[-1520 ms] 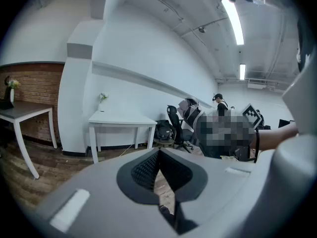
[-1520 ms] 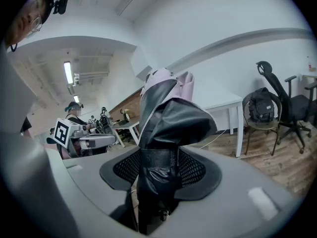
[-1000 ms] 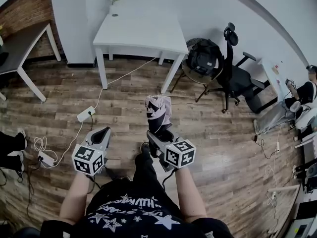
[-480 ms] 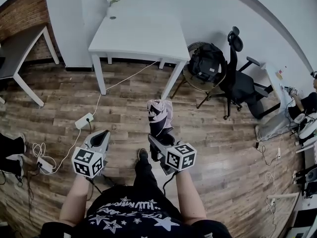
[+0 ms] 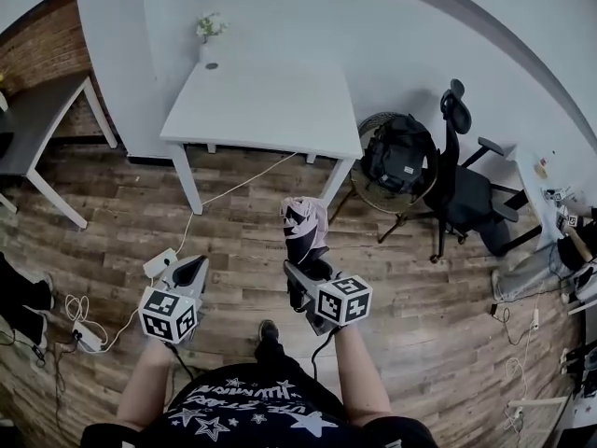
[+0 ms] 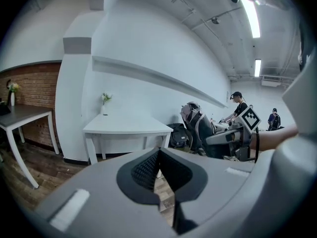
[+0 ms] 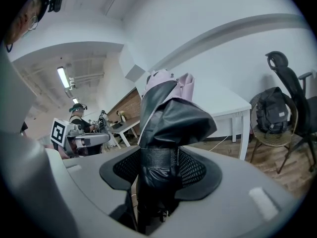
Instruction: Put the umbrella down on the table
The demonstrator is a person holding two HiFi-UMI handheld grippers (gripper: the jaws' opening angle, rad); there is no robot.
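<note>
A folded umbrella (image 5: 305, 230), black with pale pink folds, stands upright in my right gripper (image 5: 308, 271), which is shut on its lower part. In the right gripper view the umbrella (image 7: 166, 128) rises between the two jaws. The white table (image 5: 263, 101) stands ahead by the wall, well beyond the umbrella. My left gripper (image 5: 188, 272) hangs to the left at about the same height, shut with nothing in it; its pads (image 6: 148, 170) meet in the left gripper view, where the white table (image 6: 126, 128) shows ahead.
A small plant vase (image 5: 211, 37) sits at the table's back left corner. A black backpack on a round chair (image 5: 396, 157) and an office chair (image 5: 466, 189) stand right of the table. A grey table (image 5: 42, 110) is at left. Power strips and cables (image 5: 159, 264) lie on the wood floor.
The whole view has advanced toward the white table, which now looks larger and nearer. Both grippers keep their places before me, the right one still holding the umbrella upright.
</note>
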